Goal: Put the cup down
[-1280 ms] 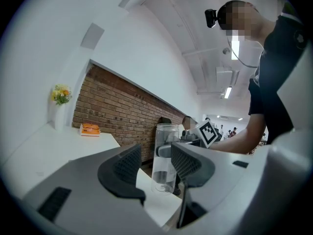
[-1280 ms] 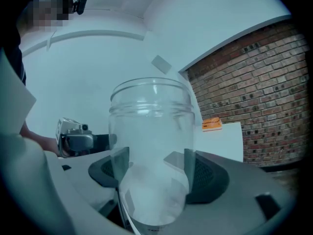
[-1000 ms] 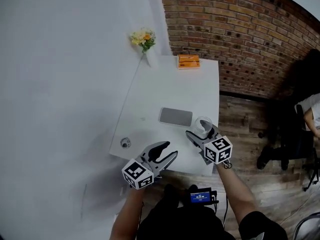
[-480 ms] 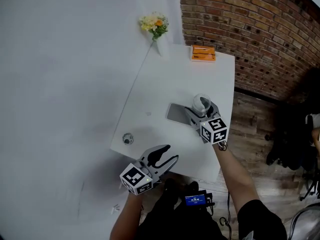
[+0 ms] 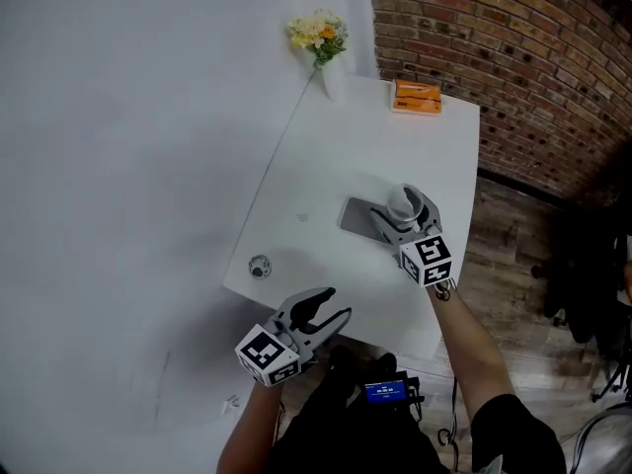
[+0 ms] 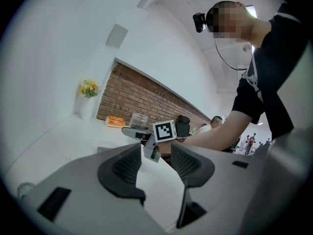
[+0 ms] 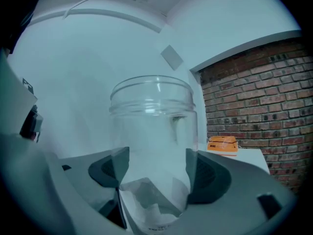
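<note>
Right gripper [image 5: 403, 211] sits just right of centre in the head view. Its own view shows both jaws pressed against the lower sides of the clear cup [image 7: 154, 131], so I read it as clamped. The cup [image 5: 401, 202] is upright with its mouth open, over the right end of a flat grey pad [image 5: 355, 217] on the white table [image 5: 326, 156]. I can't tell if its base touches the pad.

Left gripper [image 5: 332, 304] is at lower centre, by the table's near edge and well apart from the cup. In its own view [image 6: 156, 163] the jaws stand apart with nothing between them.

Also logged: orange box [image 5: 416, 97] and flowers [image 5: 316, 33] at the table's far end, near the brick wall [image 5: 504, 57]. A small round object [image 5: 259, 266] is at the near left corner.
</note>
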A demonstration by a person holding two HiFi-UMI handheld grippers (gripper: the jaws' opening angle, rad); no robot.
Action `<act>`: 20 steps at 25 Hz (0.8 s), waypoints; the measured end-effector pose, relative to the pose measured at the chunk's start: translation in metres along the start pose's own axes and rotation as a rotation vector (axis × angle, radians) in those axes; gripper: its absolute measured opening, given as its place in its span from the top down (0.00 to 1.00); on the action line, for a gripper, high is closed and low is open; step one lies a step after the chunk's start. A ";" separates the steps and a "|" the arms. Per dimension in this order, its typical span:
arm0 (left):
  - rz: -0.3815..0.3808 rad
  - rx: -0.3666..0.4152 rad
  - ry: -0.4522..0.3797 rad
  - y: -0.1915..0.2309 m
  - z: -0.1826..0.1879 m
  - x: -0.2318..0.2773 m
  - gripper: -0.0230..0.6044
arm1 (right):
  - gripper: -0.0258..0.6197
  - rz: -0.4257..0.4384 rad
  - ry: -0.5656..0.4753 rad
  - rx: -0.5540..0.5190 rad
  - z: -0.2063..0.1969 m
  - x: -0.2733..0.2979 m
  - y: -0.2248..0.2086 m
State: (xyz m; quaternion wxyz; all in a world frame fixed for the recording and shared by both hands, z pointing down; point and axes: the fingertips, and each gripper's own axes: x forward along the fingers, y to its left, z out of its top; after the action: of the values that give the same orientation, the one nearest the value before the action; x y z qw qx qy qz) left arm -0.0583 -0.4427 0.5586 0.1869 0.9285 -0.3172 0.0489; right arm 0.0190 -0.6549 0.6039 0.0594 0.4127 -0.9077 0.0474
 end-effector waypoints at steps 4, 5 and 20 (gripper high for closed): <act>-0.016 0.000 -0.012 -0.002 0.001 0.003 0.65 | 0.40 0.009 0.024 0.011 -0.002 0.005 0.001; -0.020 0.002 -0.011 -0.003 0.001 0.004 0.65 | 0.40 0.009 0.029 0.012 -0.002 0.005 0.001; -0.019 0.007 -0.019 -0.015 -0.002 -0.009 0.65 | 0.27 0.016 0.086 0.199 -0.024 -0.060 0.005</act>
State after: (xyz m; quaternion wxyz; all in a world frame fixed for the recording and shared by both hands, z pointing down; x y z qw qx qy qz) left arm -0.0563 -0.4259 0.5535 0.1810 0.9325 -0.3100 0.0394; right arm 0.0556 -0.6035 0.6186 0.0566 0.4068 -0.8984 0.1556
